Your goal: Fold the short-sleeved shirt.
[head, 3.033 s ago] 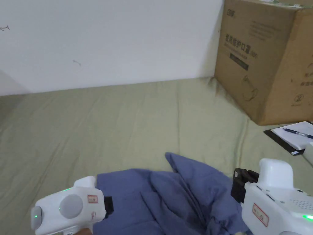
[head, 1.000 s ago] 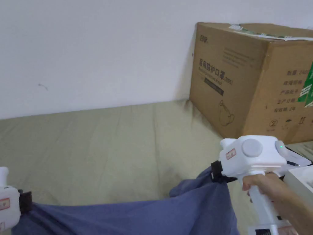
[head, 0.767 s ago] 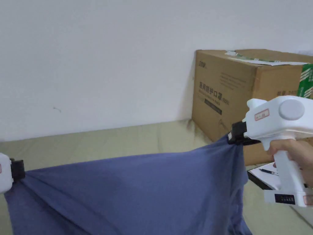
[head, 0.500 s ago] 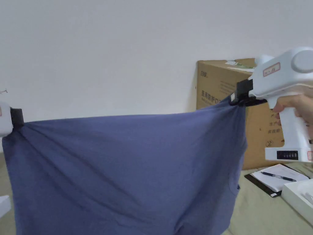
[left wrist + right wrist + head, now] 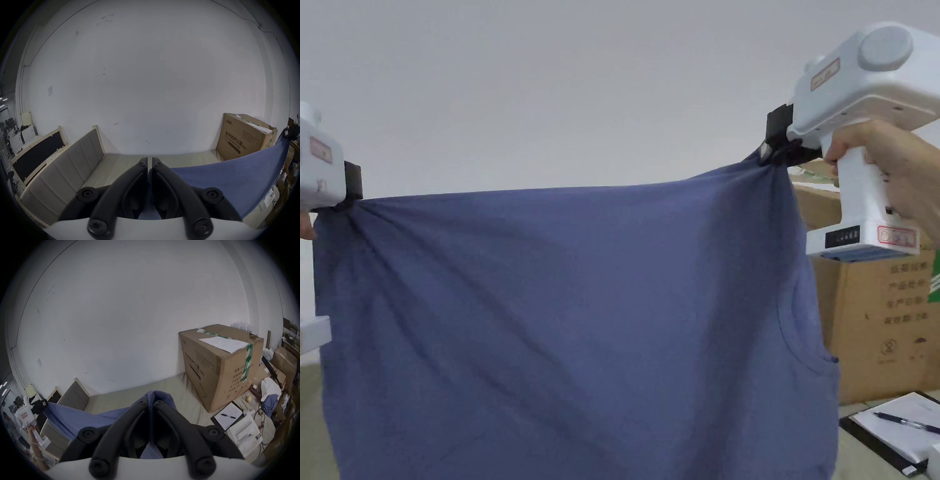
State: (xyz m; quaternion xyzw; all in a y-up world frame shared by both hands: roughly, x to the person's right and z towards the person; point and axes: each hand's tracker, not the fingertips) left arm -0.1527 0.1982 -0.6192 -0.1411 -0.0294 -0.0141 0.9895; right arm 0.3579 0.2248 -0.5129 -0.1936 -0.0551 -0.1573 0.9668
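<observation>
Both grippers' fingers pinch the blue shirt [image 5: 569,325]: the left gripper [image 5: 353,190] and right gripper [image 5: 775,147] clamp its top corners, holding it stretched and hanging above the bed [image 5: 162,386]. Beyond, a cardboard box [image 5: 881,325] stands at the bed's far right corner against the wall [image 5: 550,94].

Short-sleeved shirt [image 5: 575,325]: hung between the two grippers, one upper corner in the left gripper [image 5: 355,195], the other in the right gripper [image 5: 770,150], the rest hanging below them. Cardboard box [image 5: 881,312]: behind and below the right gripper, to the shirt's right, standing on the bed [image 5: 129,391] against the wall [image 5: 550,94]. Notepad [image 5: 900,431]: before the box, below the right gripper; pen [image 5: 905,422] on it. Upholstered headboard [image 5: 65,175]: left of the left gripper, at the bed's end.
</observation>
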